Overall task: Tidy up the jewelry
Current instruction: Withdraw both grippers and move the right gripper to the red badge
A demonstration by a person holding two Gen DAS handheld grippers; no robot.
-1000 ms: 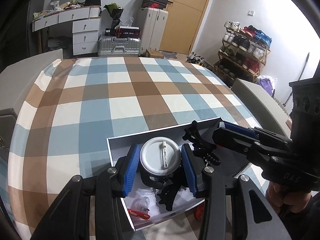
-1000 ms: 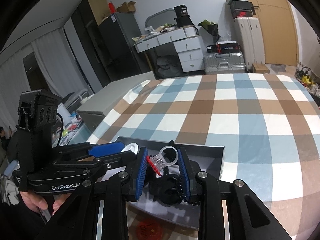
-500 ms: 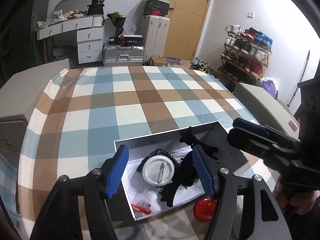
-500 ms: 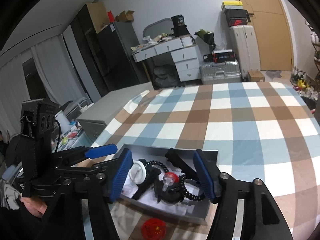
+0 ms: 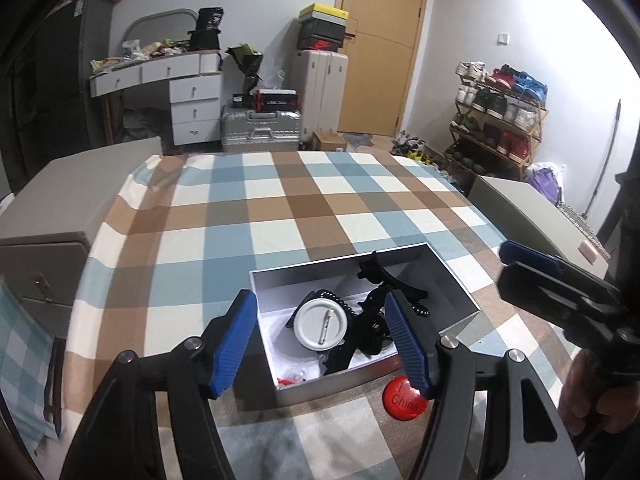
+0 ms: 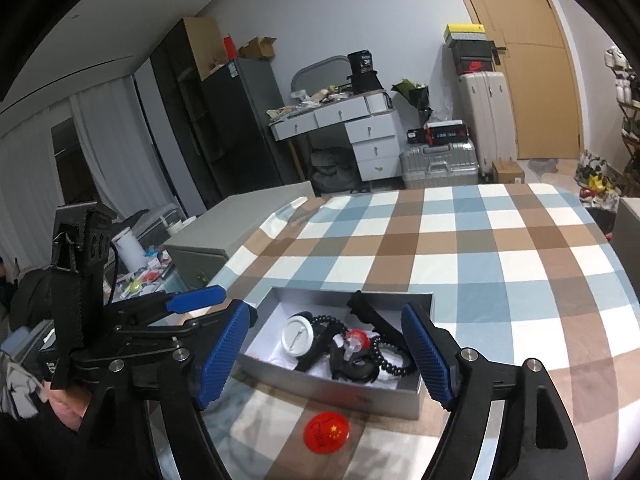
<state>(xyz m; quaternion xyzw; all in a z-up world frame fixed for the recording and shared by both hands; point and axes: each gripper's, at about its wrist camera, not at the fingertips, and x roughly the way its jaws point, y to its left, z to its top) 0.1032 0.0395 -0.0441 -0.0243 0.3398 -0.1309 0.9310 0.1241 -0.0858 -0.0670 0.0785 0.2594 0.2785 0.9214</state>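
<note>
A grey open box (image 5: 460, 284) (image 6: 320, 378) sits on the checked tablecloth near its front edge. In it lie a white round badge face down (image 5: 321, 323) (image 6: 298, 335), a black bead bracelet (image 6: 394, 362), black hair clips (image 5: 394, 286) and a clear ring with a red stone (image 6: 354, 340). A red round badge (image 5: 402, 399) (image 6: 327, 434) lies on the cloth in front of the box. My left gripper (image 5: 322, 346) is open and empty above the box. My right gripper (image 6: 326, 356) is open and empty above the box too.
The checked tablecloth (image 5: 280, 208) stretches far behind the box. Grey cabinets stand at the table's left (image 5: 48, 184) and right (image 5: 532, 208). A white desk (image 6: 344, 124), suitcases and a shoe rack (image 5: 500, 120) stand by the far walls.
My left gripper let go of the white badge and my right let go of the ring, both dropped into the box. Both grippers opened wide and pulled back and up.
</note>
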